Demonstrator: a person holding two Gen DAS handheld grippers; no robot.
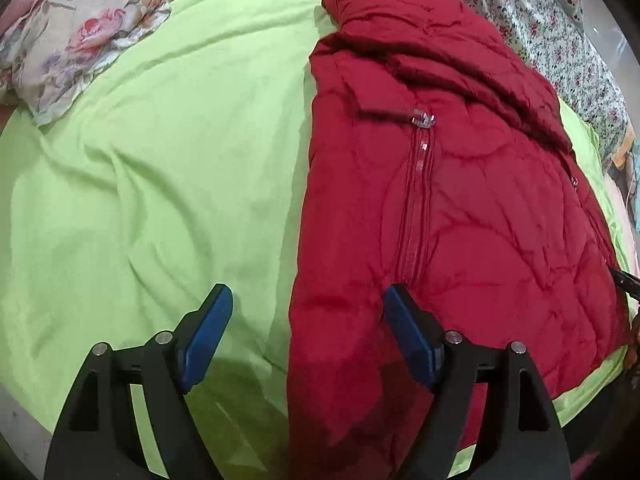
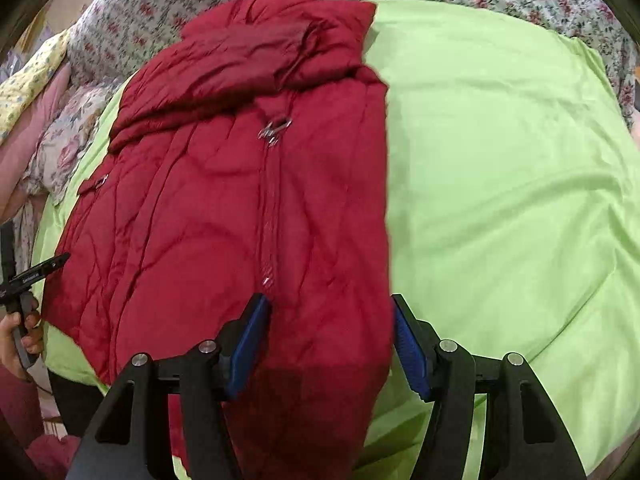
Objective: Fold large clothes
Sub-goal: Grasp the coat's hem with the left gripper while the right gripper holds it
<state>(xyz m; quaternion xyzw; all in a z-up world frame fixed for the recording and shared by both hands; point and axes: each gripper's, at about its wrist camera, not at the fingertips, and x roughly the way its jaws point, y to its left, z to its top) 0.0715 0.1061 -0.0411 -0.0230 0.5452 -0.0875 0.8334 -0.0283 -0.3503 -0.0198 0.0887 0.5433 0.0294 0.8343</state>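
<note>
Red jacket [image 2: 224, 208] beneath right hand-held gripper [image 2: 328, 312]

The jacket [image 1: 460, 220] near hem ran under the gripper bodies and off both pictures' bottom edges; its zip pull [image 2: 276, 128] was blurred; a hand [image 2: 20, 336] at the sheet [image 2: 500, 180] edge was cut off

Each hand-held gripper [image 1: 306, 300] has black arms, blue pads [image 2: 410, 346] and silver screws.

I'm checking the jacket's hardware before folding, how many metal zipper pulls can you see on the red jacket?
2. The main zipper pull lies at the top of the centre zip, below the collar. A smaller pocket pull sits near the jacket's side edge. Others may be hidden underneath.
</note>
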